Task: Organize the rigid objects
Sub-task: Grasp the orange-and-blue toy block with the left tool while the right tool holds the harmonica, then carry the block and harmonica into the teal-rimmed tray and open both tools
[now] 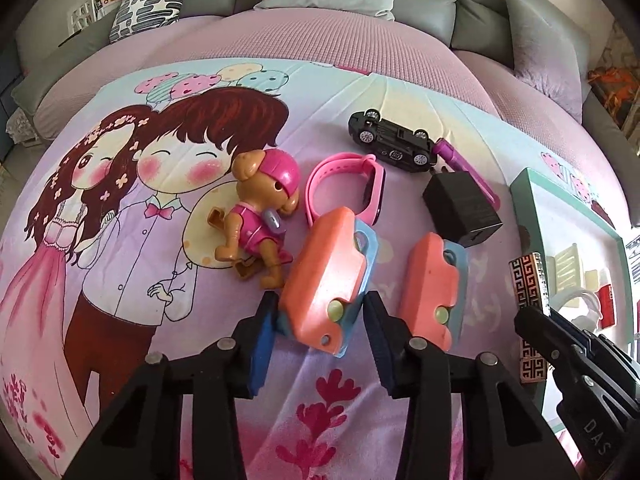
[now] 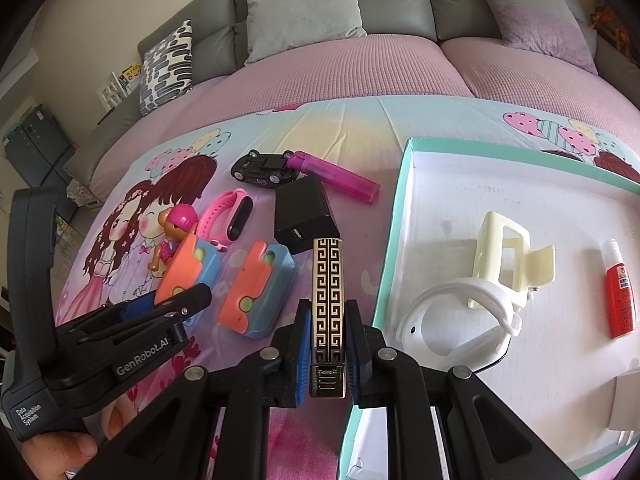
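The left gripper (image 1: 320, 330) apparently clasped an orange-and-blue plastic toy (image 1: 326, 276); the right gripper (image 2: 328, 344) clenched a slim gold-and-black patterned lighter (image 2: 328, 288).

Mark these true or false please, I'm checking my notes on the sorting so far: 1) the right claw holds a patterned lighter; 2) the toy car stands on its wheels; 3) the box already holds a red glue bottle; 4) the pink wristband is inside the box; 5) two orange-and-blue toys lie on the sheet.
1) True: the right claw is shut on the patterned lighter.
2) False: the toy car lies wheels-up.
3) True: the red glue bottle lies in the box.
4) False: the pink wristband lies on the sheet.
5) True: one orange-and-blue toy sits between the left claw's fingers, the other orange-and-blue toy beside it.
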`<state>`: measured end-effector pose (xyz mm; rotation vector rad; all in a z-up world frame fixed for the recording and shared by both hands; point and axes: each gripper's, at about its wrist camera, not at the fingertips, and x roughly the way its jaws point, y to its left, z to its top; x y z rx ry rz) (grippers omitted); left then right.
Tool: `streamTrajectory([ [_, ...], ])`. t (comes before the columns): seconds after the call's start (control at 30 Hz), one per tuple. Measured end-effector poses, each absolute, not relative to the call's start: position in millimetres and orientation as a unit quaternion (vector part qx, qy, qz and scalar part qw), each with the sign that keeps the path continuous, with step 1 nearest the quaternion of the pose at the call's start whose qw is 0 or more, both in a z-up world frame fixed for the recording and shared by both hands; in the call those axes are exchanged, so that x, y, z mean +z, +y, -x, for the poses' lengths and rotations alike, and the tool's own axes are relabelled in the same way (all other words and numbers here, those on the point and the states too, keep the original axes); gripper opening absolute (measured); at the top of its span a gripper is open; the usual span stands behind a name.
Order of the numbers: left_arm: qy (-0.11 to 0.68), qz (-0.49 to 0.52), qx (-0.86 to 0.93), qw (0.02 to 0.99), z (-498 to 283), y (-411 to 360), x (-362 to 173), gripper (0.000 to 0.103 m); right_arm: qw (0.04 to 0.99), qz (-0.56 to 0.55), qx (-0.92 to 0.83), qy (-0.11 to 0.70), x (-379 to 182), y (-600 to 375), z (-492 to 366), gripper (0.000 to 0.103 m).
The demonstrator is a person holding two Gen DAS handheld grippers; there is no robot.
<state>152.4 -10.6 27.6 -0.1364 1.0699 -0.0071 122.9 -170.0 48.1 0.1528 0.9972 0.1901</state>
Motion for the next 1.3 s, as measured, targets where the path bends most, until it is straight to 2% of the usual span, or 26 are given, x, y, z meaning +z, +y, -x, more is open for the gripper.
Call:
streamTrajectory([
  [0.73,0.453,0.109,-0.028,0.884,-142.6,-1.2,61.3,0.04,0.875,-0.074,0.096,0.468,56.1,-172.0,-120.8,0.017],
  [1.3,0.384,0.112,-0.073,0.913,-123.4,-20.3,113.9,0.04,0.894,-0.085,0.085,0.432,86.6,-197.3,-111.4,0.017],
])
